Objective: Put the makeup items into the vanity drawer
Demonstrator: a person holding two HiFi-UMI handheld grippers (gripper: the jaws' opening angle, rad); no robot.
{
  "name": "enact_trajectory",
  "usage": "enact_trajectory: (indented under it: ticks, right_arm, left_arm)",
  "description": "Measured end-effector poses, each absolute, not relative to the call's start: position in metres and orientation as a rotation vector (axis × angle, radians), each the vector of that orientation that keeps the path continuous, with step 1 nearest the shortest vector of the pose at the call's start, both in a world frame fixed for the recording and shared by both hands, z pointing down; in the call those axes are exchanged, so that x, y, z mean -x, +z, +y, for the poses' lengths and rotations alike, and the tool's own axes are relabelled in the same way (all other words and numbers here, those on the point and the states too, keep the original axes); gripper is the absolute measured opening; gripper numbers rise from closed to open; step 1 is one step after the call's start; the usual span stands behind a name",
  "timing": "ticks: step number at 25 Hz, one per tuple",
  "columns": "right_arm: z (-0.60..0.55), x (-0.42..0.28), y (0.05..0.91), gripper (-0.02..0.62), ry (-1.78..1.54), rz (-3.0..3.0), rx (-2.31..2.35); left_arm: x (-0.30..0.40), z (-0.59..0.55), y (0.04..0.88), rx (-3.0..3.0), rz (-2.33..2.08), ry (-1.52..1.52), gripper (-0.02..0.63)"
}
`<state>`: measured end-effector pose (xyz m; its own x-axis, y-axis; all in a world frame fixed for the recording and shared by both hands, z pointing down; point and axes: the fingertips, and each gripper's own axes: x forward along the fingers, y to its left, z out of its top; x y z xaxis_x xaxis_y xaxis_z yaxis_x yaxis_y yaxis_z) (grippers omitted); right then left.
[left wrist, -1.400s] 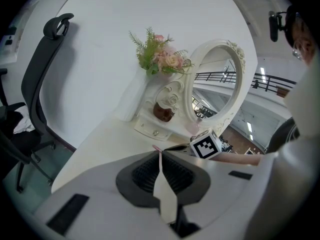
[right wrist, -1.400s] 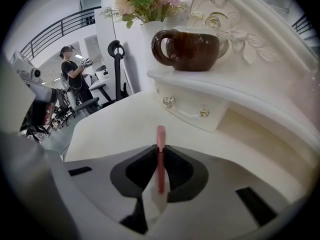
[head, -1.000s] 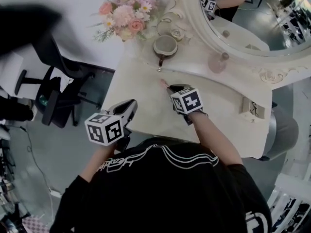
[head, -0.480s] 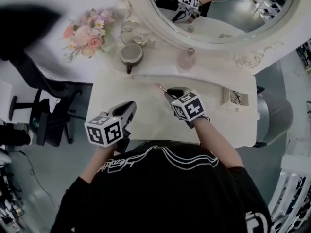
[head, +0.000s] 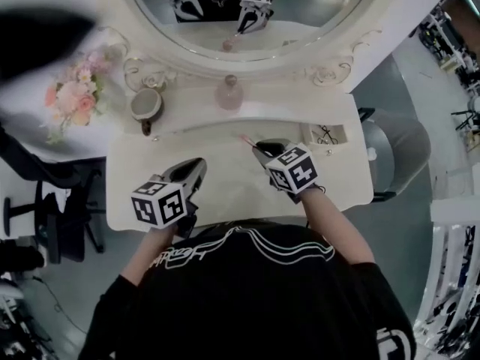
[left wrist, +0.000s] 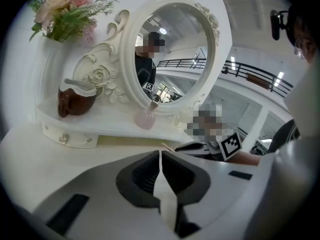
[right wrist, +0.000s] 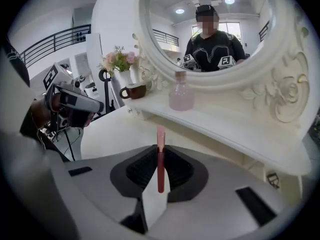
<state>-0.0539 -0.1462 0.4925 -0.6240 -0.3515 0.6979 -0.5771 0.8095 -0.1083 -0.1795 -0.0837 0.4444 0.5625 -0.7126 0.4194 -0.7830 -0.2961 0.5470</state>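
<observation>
My right gripper (head: pixel 259 148) hovers over the middle of the white vanity top (head: pixel 225 193) and is shut on a slim pink lip-gloss tube (right wrist: pixel 160 160). The tube's pale tip (head: pixel 246 139) sticks out toward the raised shelf. My left gripper (head: pixel 195 168) stands to the left over the tabletop, its jaws (left wrist: pixel 160 156) shut with nothing in them. At the shelf's right end a small drawer (head: pixel 327 135) stands pulled out with something dark inside. A pink perfume bottle (head: pixel 229 94) stands on the shelf under the mirror.
An oval mirror (head: pixel 247 13) rises behind the shelf. A brown cup (head: pixel 145 104) and a flower bouquet (head: pixel 69 96) stand at the left. The shelf front carries small knobs (left wrist: pixel 62 139). A black office chair (head: pixel 52 216) stands to the left of the vanity.
The head view has swung, so the vanity and mirror now sit more centred. Both grippers keep their places over the tabletop, and the right one still grips the tube.
</observation>
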Motion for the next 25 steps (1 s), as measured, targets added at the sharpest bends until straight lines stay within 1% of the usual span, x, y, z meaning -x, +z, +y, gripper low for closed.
enact_trajectory:
  ticks: [12,21,25]
  right_arm:
    - [-0.158,-0.069,0.48,0.063,0.463,-2.243,-0.893]
    - [-0.176,-0.144,0.481,0.063,0.47,-2.204,-0.933]
    - [-0.19,-0.166,0.485,0.063,0.443,-2.185,-0.882]
  left_arm:
    - [0.092,-0.113,0.446,-2.142,-1.039,0.173,0.035]
    - [0.045,-0.132,0.445,-2.16,-1.015,0.188,0.035]
    - [0.031,-0.139,0.447,-2.153,-1.029,0.187,0.035]
